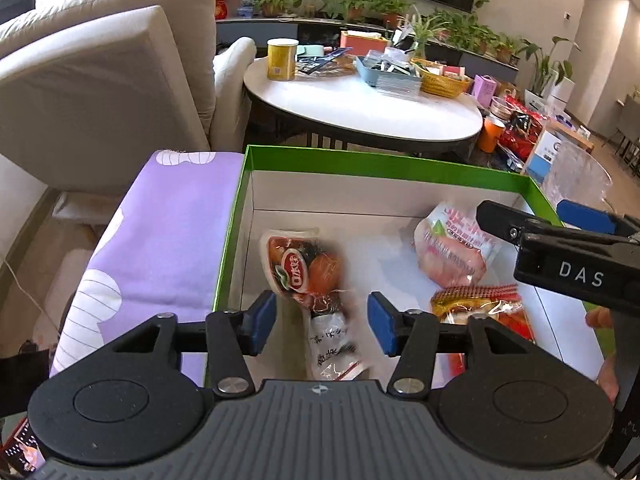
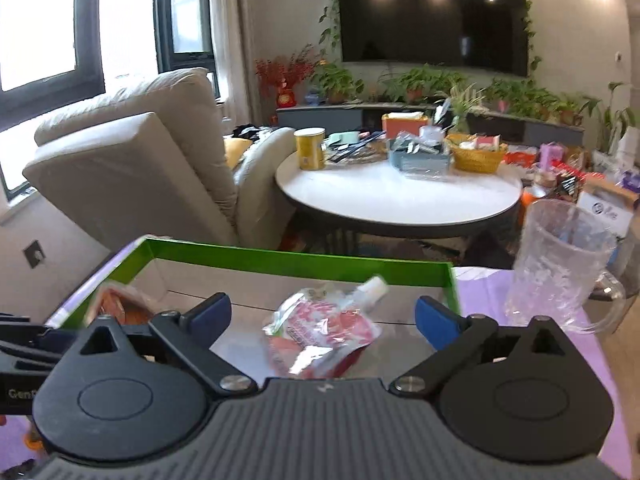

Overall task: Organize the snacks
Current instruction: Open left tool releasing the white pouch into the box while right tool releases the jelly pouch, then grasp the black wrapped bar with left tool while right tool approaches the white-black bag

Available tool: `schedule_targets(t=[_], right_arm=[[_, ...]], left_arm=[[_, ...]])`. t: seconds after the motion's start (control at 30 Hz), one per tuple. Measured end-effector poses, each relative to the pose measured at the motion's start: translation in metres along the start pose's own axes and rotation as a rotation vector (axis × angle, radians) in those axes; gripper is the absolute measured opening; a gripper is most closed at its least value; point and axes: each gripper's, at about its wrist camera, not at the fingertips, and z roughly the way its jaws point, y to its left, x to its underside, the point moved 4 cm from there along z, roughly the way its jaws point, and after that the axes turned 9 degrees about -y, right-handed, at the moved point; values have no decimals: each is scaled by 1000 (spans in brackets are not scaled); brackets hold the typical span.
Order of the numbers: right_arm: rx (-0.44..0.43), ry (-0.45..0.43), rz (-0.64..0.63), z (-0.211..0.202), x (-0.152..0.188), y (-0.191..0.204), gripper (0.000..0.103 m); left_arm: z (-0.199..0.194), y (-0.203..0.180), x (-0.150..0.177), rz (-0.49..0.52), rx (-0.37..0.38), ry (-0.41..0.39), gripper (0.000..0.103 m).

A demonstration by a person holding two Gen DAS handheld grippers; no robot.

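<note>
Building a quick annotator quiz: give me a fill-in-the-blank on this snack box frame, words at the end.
1. The snack packets lie inside a box whose rim is coloured ____.
2. The cloth under the box is coloured ____.
3. The pink spouted pouch lies ahead of the ____ gripper, between its open jaws.
4. The clear plastic jug stands ____ the box.

Missing words: green; purple; right; outside

We see a beige recliner [image 2: 132,160] below dark-framed windows [image 2: 48,40], daylight pouring in. A round white table [image 2: 400,196] stands beside it; past its far edge, a black television [image 2: 432,20] hangs above potted plants [image 2: 436,80].
</note>
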Motion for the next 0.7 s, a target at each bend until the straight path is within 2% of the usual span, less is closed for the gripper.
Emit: schedule_targets(t=[0.23,0.3,0.47,0.7], right_arm=[[1,-52,-49,-40,0,1,73],[6,-70,-70,-56,0,2,73],[8,-82,-144,-92,8,1,73],[17,-30,-220,-120,36,2,73]], left_arm=[[-31,5,-4,44,4,-26,58],[-47,12,-5,31,25,-48,59],[-89,38,5,-21,-6,-122,64],[-116,68,44,-45,-71,-73,64]])
